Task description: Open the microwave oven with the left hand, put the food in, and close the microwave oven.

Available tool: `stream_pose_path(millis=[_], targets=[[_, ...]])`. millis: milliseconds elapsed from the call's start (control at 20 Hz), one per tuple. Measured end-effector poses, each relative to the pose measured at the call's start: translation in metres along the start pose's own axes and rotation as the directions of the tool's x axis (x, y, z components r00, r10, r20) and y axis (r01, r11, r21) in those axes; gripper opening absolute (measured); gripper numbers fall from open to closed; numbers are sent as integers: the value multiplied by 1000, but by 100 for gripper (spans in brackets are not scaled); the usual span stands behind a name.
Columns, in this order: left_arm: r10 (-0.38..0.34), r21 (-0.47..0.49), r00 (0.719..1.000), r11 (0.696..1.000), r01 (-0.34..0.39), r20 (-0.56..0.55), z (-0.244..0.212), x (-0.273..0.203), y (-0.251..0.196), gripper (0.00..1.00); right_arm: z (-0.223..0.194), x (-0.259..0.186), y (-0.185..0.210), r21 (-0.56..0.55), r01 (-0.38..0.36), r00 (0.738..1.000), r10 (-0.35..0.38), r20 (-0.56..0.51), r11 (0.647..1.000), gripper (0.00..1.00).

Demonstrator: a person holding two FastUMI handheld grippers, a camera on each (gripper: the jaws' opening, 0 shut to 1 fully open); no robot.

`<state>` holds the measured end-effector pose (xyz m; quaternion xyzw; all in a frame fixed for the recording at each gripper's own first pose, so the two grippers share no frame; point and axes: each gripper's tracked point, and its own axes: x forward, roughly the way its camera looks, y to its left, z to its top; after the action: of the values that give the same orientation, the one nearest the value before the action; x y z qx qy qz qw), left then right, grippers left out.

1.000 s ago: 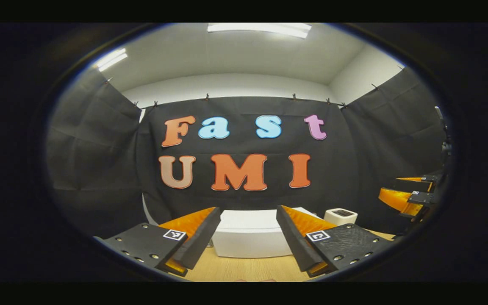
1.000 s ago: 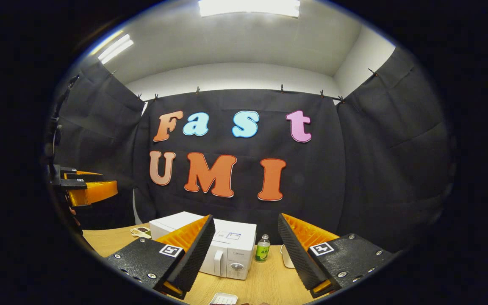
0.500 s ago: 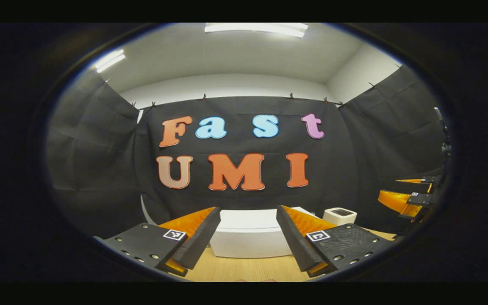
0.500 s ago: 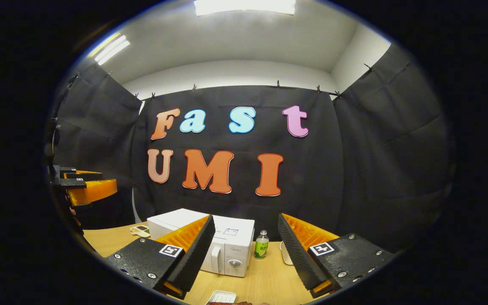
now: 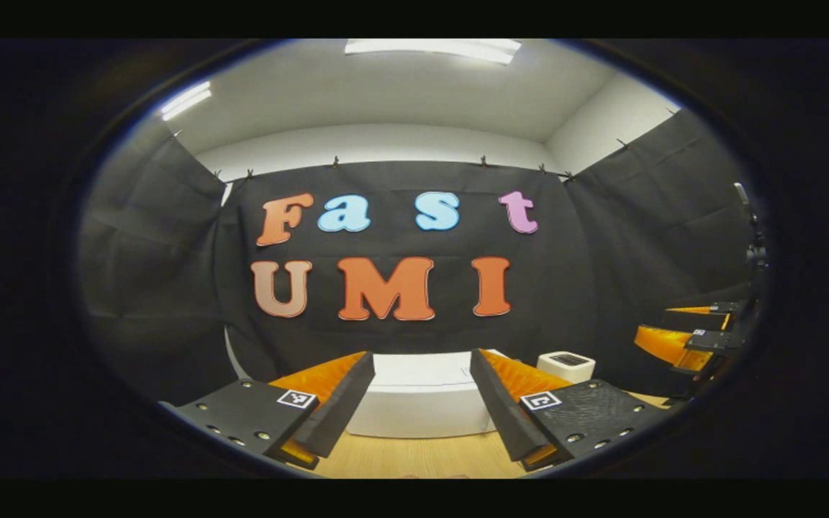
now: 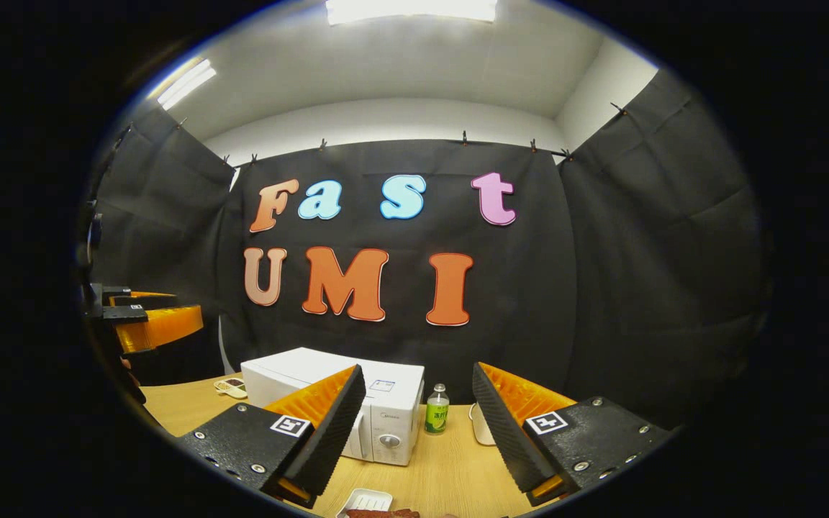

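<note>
A white microwave oven (image 6: pixel 386 410) stands with its door closed on the wooden table (image 6: pixel 450 475); in the left gripper view the microwave (image 5: pixel 422 403) sits straight ahead between the fingers. A white tray of food (image 6: pixel 371 505) lies at the table's near edge. My left gripper (image 5: pixel 420 421) is open and holds nothing, well short of the microwave. My right gripper (image 6: pixel 418 428) is open and holds nothing too, above the tray. Each gripper appears at the edge of the other's view: the right gripper (image 5: pixel 688 338), the left gripper (image 6: pixel 145 320).
A small green bottle (image 6: pixel 437 415) stands just right of the microwave, with a white object (image 6: pixel 481 428) behind my right finger. A small white box (image 5: pixel 565 365) sits right of the microwave. A flat small item (image 6: pixel 231 387) lies left of it.
Both views have drifted: the scene has slid left and slightly down-tilted, showing more table and the food tray in the right gripper view. Both grippers stay open.
</note>
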<state>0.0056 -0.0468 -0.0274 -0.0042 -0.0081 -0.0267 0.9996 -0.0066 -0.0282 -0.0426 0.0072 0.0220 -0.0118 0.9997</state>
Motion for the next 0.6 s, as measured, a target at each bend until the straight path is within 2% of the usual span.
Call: stream_pose_path(millis=[50,100,300,550,600], targets=[[-8,-14,1000,1000,8,-1,-6,2,-5,84,-4,-1,-3,2,5,1000,-5,-2,1000,93],[-19,-28,1000,999,19,-1,-11,3,-10,87,-7,-1,-6,6,8,1000,-8,-3,1000,93],[-49,-69,999,996,48,-10,-43,16,-28,87,-36,-4,-15,24,17,999,-16,-35,1000,93],[-125,-71,991,990,122,-39,-92,38,-68,87,-70,-14,-26,31,26,999,-24,-40,999,94],[-136,-67,990,989,133,-42,-102,44,-76,90,-78,-17,-29,42,27,999,-25,-44,999,94]])
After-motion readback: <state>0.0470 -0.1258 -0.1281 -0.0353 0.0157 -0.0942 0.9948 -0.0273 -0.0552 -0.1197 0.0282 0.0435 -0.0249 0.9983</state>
